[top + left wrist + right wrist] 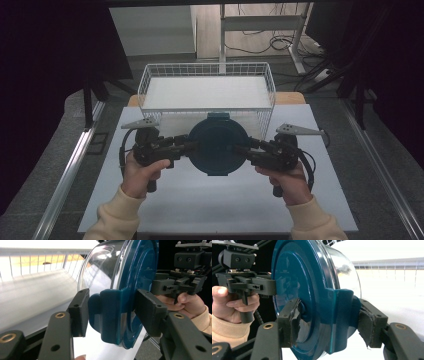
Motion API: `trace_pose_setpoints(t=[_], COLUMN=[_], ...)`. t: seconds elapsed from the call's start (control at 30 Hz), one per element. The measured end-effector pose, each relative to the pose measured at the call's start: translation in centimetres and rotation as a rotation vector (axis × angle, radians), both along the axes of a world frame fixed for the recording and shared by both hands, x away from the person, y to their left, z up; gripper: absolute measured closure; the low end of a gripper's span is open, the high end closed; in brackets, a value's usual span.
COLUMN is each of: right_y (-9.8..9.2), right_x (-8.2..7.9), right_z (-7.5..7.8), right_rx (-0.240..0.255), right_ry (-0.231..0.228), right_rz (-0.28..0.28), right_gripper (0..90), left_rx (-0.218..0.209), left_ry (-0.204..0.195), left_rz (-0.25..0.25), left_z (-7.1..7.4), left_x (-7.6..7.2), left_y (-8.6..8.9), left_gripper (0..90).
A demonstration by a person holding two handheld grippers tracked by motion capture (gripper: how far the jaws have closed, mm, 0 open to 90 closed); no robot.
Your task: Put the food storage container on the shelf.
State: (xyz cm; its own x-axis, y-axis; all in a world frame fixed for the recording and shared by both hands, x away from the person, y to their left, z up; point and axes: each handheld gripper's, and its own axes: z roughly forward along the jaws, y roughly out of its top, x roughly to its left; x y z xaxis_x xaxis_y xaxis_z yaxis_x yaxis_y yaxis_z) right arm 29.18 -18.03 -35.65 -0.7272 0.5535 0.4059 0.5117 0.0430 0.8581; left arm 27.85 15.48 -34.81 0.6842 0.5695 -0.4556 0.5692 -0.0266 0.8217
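A round container [217, 142] with a dark teal lid and a clear bowl hangs above the white table [215, 205], held between both grippers. My left gripper [192, 145] is shut on the teal clip tab at its left side. In the left gripper view the pads of the left gripper [112, 312] press on the tab and lid rim of the container [140, 277]. My right gripper [241, 149] is shut on the opposite tab. In the right gripper view the worn pads of the right gripper [329, 322] clamp the container [294, 277] at its edge.
A white wire basket [207, 65] stands just behind the container at the table's far edge; its rails appear as the basket [37, 262] and the basket [392, 262]. Dark curtains flank the table. Table legs and cables lie beyond.
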Motion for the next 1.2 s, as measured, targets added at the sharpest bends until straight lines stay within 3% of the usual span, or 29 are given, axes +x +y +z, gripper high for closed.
trace_pose_setpoints(t=[0.3,0.63,1.0,1.2], right_y=[0.2,1.0,1.4,1.4], right_x=[1.7,3.9,6.0,7.6], right_z=[2.7,5.1,6.3,6.8], right_rx=[-0.008,-0.019,-0.028,-0.013], right_ry=[-0.035,-0.059,-0.056,-0.043], right_rz=[0.004,0.003,-0.011,-0.014], right_gripper=[40.3,40.4,40.5,40.6], left_rx=[0.011,0.000,-0.016,0.006], left_ry=[-0.027,-0.035,-0.008,-0.010], left_rz=[-0.003,-0.007,-0.016,-0.016], left_z=[2.7,4.5,5.3,6.3], left_x=[1.8,4.2,6.8,8.2], left_y=[0.2,0.9,1.3,1.3], left_gripper=[46.5,46.4,46.0,46.0])
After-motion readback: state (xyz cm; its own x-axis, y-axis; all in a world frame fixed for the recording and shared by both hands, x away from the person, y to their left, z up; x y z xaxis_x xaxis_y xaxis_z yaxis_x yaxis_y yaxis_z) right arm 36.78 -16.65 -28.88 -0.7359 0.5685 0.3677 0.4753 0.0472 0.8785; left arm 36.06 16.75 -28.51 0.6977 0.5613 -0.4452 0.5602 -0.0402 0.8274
